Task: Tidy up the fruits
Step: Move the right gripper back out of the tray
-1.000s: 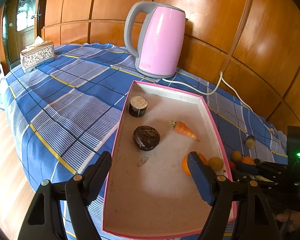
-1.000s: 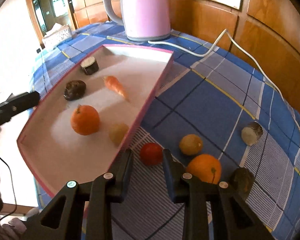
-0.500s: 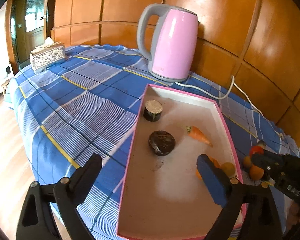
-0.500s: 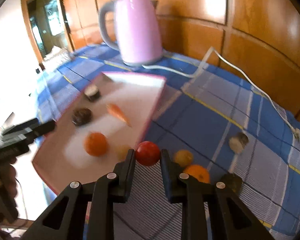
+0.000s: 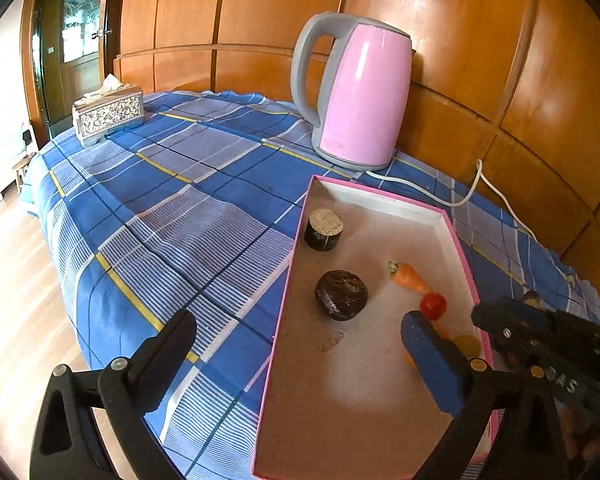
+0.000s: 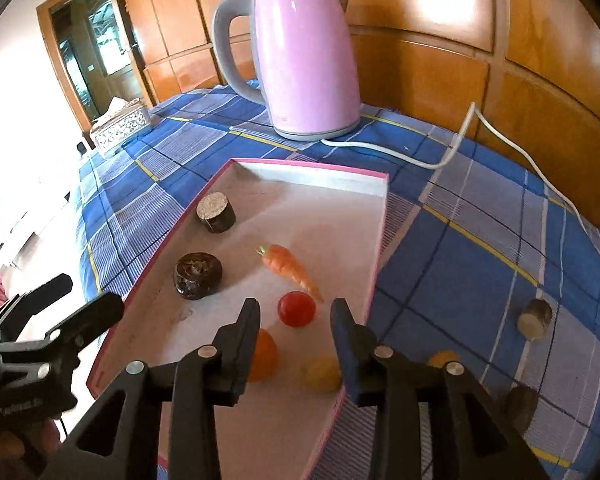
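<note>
I read both fisheye views as sharp and daylit, overexposed at nine o'clock, glare on wall panels (image 6: 452,0) at one o'clock, edges bowed and vignetted.

I held my left gripper (image 5: 300,364) wide open and empty over the near end of the pink-rimmed tray (image 5: 458,240). Inside the tray, a red tomato (image 5: 433,305) touched the carrot's (image 5: 409,276) tip, with two dark round pieces (image 5: 341,294) toward its left wall. Behind the tray stood the pink kettle (image 5: 360,96).

left wrist: near, angled down, facing kettle (image 5: 360,96) | right wrist: likewise | shared: tray (image 5: 380,196)
</note>
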### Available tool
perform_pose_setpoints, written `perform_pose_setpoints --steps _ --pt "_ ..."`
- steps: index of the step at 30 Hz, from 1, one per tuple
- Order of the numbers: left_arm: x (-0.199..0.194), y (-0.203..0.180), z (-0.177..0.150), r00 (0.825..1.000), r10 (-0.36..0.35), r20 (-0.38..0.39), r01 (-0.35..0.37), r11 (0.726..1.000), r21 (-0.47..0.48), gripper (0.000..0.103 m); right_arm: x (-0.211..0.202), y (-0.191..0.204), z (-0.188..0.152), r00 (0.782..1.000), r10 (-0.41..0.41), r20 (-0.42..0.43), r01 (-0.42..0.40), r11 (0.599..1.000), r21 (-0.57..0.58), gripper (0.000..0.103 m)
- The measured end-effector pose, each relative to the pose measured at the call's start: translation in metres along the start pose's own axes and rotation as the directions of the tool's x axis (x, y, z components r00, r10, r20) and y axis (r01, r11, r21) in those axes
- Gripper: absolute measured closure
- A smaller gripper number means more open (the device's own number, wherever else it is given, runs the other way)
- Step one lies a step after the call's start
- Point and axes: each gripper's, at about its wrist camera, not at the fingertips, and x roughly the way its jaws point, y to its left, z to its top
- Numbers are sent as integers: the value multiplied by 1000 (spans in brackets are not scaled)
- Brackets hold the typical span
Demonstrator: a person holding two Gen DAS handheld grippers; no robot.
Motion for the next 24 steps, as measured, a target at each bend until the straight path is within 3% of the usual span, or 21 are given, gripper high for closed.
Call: perform_pose_setpoints --steps 8,11,24 --pt "-6 -14 -3 1000 -25 16 24 999 45 0 -29 -15 -27 998 -58 35 56 997 45 64" --pt "-9 -22 -5 999 -39 17 38 997 72 0 -40 -22 -39 992 -119 43 117 992 50 58" --pt "-17 -64 -25 994 -114 3 111 974 197 0 -68 -91 -91 962 -272 -5 267 937 224 55"
